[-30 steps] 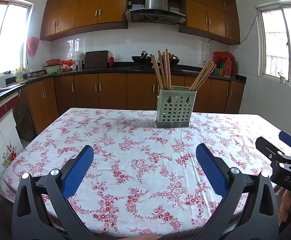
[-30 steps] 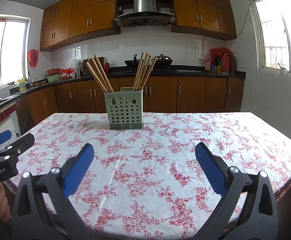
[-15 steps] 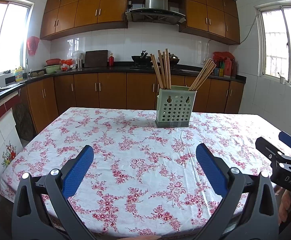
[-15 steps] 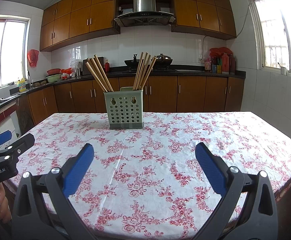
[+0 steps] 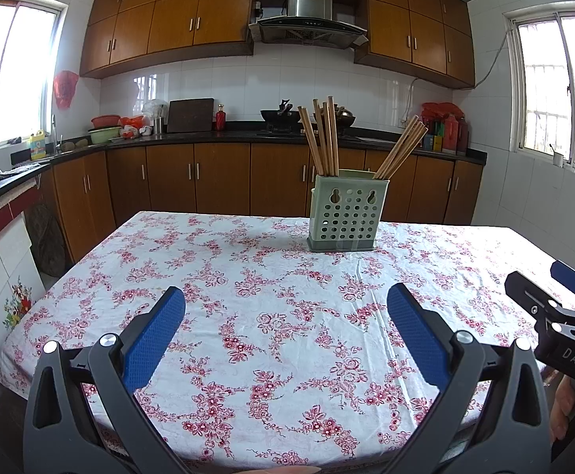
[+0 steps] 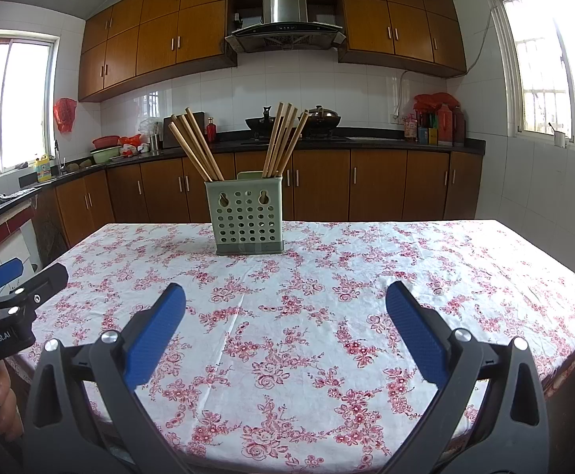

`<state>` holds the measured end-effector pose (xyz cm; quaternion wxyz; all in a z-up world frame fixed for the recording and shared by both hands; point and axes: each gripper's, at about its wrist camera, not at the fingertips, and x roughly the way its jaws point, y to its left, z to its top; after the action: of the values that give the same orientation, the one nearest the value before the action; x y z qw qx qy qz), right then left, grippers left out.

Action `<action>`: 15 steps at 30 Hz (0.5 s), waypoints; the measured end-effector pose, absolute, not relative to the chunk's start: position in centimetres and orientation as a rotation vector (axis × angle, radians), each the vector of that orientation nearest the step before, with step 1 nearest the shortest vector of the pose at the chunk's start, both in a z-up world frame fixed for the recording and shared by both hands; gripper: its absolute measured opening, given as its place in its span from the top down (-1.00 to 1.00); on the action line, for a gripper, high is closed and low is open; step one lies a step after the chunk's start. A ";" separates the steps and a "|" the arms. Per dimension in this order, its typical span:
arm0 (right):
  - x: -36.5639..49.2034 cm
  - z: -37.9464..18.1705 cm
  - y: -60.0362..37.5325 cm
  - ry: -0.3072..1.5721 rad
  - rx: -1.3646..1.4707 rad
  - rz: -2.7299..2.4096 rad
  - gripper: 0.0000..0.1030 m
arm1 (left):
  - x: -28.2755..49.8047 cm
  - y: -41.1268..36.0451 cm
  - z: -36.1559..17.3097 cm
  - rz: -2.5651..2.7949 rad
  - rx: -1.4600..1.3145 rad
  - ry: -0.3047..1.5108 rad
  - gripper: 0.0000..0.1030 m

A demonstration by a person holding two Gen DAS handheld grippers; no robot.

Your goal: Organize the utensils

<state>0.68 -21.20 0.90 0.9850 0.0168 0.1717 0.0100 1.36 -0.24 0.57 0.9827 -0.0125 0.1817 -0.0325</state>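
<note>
Floral tablecloth (image 5: 271,316); range hood (image 6: 285,19) (steel); wok (image 6: 261,121).

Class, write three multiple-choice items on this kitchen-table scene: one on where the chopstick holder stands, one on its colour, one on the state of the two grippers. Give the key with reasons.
1. Where does the chopstick holder stand?
A. on the floral tablecloth
B. on the kitchen counter
C. on the floor

2. What colour is the holder?
A. red
B. pale green
C. black

3. What state are the left gripper and right gripper in?
A. both shut on chopsticks
B. one open, one shut
C. both open and empty

Key: 1 A, its base rests on the cloth, far from the grippers; 2 B, its perforated wall is pale green; 3 C, each pair of blue fingers stands wide apart with only cloth between, while the chopsticks stand in the holder.
</note>
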 end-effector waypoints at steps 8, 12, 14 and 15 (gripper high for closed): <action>0.7 0.9 -21.1 0.345 0.034 0.019 -0.92 | 1.3 -0.3 0.5 -0.064 -0.030 0.368 -0.96; 0.7 0.9 -21.1 0.345 0.034 0.020 -0.92 | 1.3 -0.4 0.5 -0.062 -0.034 0.369 -0.96; 0.7 0.9 -21.1 0.345 0.035 0.019 -0.92 | 1.3 -0.4 0.5 -0.062 -0.036 0.370 -0.96; 0.7 0.9 -21.1 0.345 0.035 0.019 -0.92 | 1.3 -0.5 0.5 -0.062 -0.036 0.370 -0.96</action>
<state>0.73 -21.09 0.92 0.9850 0.0176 0.1715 0.0093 1.29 -0.52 0.46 0.9823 -0.0179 0.1841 -0.0308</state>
